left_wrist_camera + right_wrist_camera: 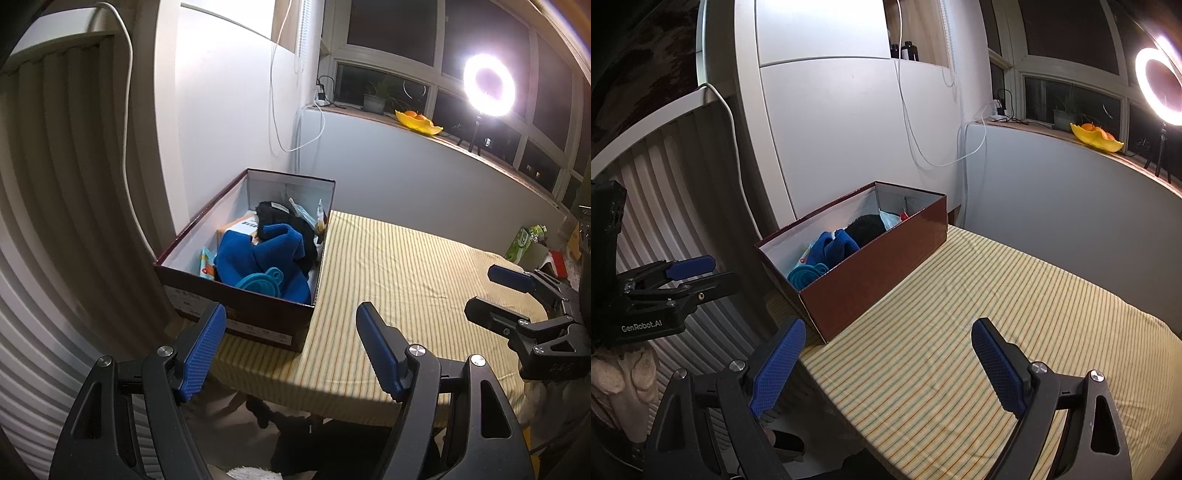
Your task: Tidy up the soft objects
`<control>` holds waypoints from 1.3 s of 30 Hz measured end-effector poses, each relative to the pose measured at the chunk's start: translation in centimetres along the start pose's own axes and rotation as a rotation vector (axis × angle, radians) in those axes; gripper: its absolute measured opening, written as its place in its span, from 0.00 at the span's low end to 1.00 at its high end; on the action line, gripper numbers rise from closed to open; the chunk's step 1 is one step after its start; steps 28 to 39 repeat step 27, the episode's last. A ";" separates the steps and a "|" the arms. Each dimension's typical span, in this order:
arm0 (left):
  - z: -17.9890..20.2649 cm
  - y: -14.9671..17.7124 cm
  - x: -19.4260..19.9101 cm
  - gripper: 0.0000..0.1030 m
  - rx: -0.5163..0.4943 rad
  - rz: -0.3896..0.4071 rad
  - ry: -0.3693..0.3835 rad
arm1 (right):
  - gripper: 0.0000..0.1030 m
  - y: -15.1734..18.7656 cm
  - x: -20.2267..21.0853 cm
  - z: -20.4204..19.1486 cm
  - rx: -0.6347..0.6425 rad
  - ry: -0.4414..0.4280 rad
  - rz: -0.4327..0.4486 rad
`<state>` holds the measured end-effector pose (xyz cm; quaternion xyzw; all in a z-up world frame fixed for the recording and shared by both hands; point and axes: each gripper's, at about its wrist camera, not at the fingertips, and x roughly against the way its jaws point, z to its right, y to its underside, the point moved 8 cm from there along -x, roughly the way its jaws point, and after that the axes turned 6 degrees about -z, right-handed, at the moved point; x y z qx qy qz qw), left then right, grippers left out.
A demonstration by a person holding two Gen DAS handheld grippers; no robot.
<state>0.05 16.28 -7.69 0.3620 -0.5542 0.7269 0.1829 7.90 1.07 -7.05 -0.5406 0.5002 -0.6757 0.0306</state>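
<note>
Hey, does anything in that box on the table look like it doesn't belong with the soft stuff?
Yes. A teal funnel lies on the blue cloth at the near end of the box. It looks like a kitchen item, not fabric. Paper packets and a carton sit among the cloths too.

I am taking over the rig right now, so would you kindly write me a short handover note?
Left gripper: open, empty, hovering at the near table edge by the box.
Right gripper: open, empty, over the striped tablecloth.
Things: the open box sits at the table's left side. Inside lie a blue cloth, a black cloth, a teal funnel and some packets.
Done: the soft things in view are in the box; none shows on the tablecloth.
Left: perhaps tidying the box; I see no lid.
</note>
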 end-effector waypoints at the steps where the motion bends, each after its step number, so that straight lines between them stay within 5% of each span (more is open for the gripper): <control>1: 0.0 0.0 0.0 0.71 0.001 0.001 0.000 | 0.86 0.0 0.0 0.0 0.000 0.000 -0.001; 39: 0.1 0.4 -0.3 0.71 0.005 0.008 -0.012 | 0.86 1.1 -0.5 0.6 -0.019 0.008 -0.031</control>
